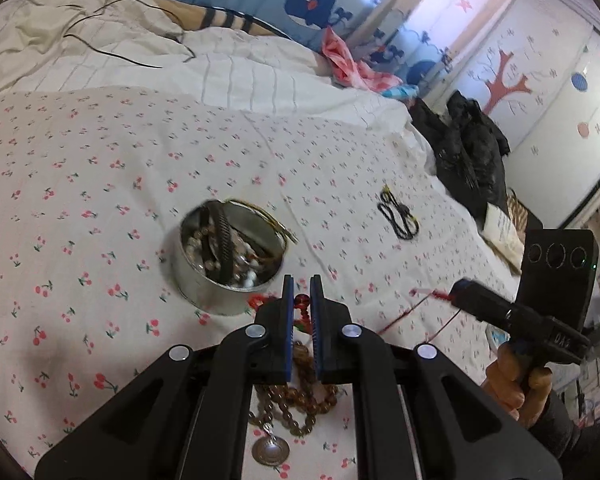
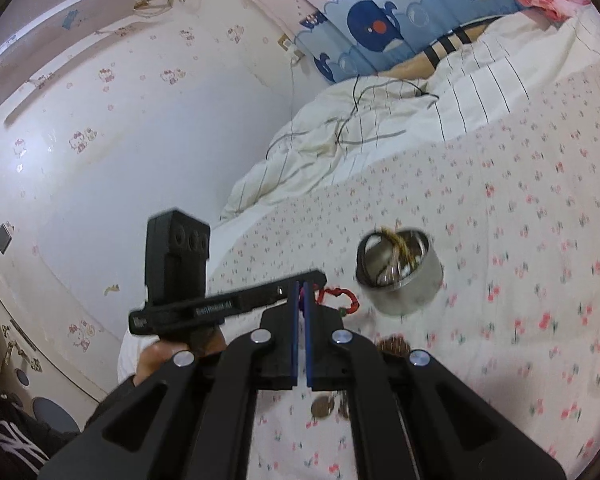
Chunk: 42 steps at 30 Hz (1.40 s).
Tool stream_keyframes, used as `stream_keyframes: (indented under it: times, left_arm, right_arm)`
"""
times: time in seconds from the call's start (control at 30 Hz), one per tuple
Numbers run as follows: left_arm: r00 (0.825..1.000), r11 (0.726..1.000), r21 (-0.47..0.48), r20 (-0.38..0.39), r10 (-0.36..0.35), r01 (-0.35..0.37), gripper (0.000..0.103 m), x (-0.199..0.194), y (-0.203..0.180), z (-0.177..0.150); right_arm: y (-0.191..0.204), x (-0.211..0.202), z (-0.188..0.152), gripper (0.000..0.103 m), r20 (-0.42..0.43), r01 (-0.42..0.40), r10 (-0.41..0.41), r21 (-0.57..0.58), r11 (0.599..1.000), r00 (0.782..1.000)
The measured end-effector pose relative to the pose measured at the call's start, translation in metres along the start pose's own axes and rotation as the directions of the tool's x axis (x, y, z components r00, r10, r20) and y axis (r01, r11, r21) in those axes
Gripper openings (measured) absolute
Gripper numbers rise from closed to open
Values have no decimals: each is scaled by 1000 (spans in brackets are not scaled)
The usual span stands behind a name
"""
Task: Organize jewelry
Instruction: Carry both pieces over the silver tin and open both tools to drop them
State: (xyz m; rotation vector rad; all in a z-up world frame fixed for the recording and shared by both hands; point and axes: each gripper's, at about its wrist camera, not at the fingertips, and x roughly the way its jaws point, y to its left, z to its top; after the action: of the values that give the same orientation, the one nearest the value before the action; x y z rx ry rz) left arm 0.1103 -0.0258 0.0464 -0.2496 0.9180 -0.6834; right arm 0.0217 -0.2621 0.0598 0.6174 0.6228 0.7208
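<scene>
A: Item one, red cord bracelet (image 1: 302, 312): red beads on a knotted string, strung between the two tools just above the bed, beside the tin.

B: Held how?

A: Left gripper (image 1: 301, 292) has its jaws closed on a red bead. Right gripper (image 2: 301, 296) has its jaws pressed together on the red string's far end. A two-point hold, most likely to keep the strand stretched and untangled.

B: Item two?

A: Brown bead necklace (image 1: 300, 404) with a round metal pendant (image 1: 271, 451), heaped on the cherry-print bedsheet (image 1: 100, 184) under the left tool; not yet stowed.

B: The container?

A: Round metal tin (image 1: 228, 256), open, upright on the sheet, already holding mixed beads and bands; a gold chain trails over its rim. Probably the collecting point.

B: Outliers?

A: Black cord necklace (image 1: 398, 216), lying well apart on the sheet.
</scene>
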Motion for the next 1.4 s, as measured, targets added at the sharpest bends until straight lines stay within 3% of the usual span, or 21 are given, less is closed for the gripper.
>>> stream_keyframes:
  times: [0.1,0.43,0.63,0.93,1.1,1.4]
  left_arm:
    - [1000,1000,-14,22,22,-22,7,1,6,4]
    - [996,996,-89,92,-5,13,7,8,20,17]
    - [995,997,-74,98,-5,12,7,20,17,31]
    - [997,997,-45,45,62,-60,7,50,17,31]
    - [995,993,-73,7,96,-95,7,62,27,24]
    - [990,989,-47,6,140,-139,13,63,24,21]
  right_arm:
    - [0,8,12,3,3,-6,6,-11,1000,1000]
    - [-1,43,42,3,-14,-10,9,-50,999,1000]
    - [-6,62,48,3,-14,7,-8,-56,998,1000]
    - [-31,88,45,3,-50,46,-47,-25,999,998]
    - [-43,95,42,3,-61,74,-74,-8,997,995]
    - [-53,102,39,3,-88,114,-113,0,994,990]
